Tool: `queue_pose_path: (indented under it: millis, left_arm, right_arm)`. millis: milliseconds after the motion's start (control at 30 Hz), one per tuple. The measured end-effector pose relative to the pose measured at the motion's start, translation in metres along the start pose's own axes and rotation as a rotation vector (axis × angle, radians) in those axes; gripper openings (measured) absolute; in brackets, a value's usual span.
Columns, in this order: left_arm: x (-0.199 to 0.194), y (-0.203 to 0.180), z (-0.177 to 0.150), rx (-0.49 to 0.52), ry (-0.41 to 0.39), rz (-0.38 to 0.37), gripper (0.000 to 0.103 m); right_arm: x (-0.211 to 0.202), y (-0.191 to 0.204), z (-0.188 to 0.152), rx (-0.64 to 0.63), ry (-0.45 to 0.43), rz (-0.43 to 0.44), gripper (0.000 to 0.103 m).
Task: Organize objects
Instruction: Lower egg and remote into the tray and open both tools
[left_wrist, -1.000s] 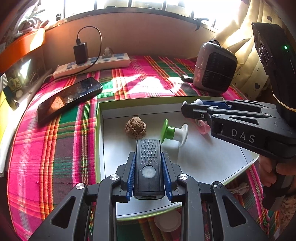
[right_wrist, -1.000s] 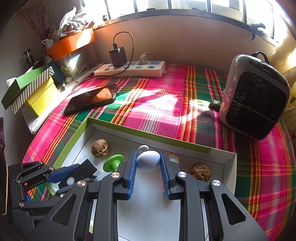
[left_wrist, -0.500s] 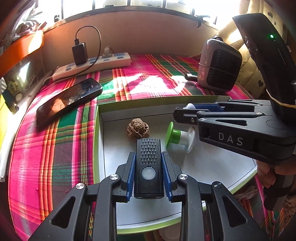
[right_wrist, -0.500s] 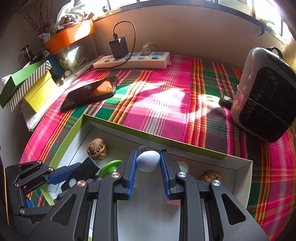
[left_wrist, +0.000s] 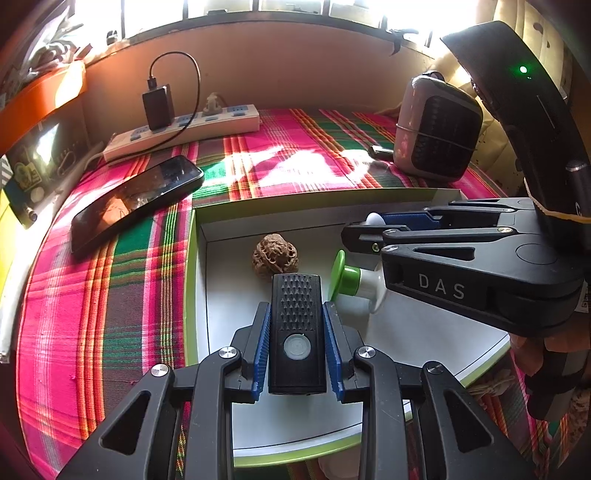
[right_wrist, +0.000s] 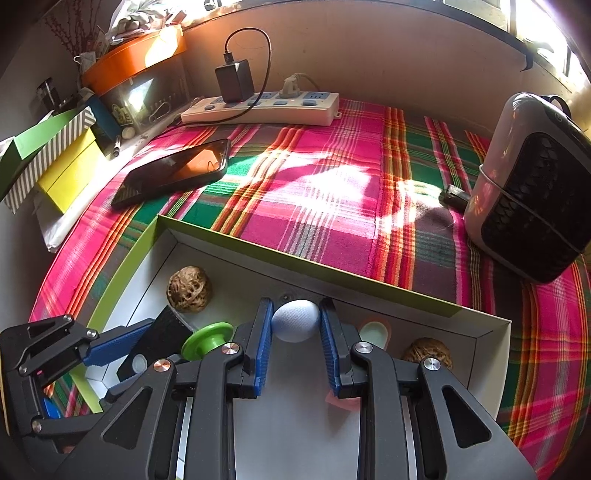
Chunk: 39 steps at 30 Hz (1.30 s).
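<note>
My left gripper is shut on a black flashlight-like device and holds it over the green-rimmed white tray. My right gripper is shut on a pale blue-grey ball over the same tray. In the tray lie a walnut, a green-and-white spool, a second walnut and a pale green cap. The right gripper also shows in the left wrist view, and the left gripper in the right wrist view.
A black phone lies on the plaid cloth left of the tray. A white power strip with a charger sits at the back. A small grey heater stands at right. Boxes are stacked at far left.
Both grippers have moved slightly forward over the tray, each still holding its object. The right gripper has shifted left toward the spool in the left wrist view.
</note>
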<state>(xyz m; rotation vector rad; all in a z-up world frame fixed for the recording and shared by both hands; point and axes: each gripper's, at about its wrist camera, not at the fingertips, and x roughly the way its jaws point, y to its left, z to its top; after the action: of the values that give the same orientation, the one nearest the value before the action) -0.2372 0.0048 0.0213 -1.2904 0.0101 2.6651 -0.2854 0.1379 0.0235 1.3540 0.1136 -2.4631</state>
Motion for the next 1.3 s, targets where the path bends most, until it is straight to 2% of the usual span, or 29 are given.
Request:
queue_pose_path:
  millis: [467,600,933,1300]
  left_arm:
    - [-0.001,0.0,0.0,-0.003,0.001,-0.004,0.026]
    - [0.0,-0.001,-0.001,-0.001,0.0,-0.011,0.03]
    - [-0.005,0.0,-0.001,-0.01,0.004,-0.012,0.035]
    - [-0.015,0.001,-0.005,-0.024,-0.004,-0.011,0.036]
  right_arm:
    - [-0.001,0.001,0.001,0.006,0.0,-0.002,0.027]
    - [-0.002,0.002,0.002,0.005,-0.002,0.0,0.034]
    - [-0.009,0.006,0.002,0.005,-0.022,0.006,0.034]
    - [-0.025,0.01,-0.003,0.016,-0.057,0.013,0.034]
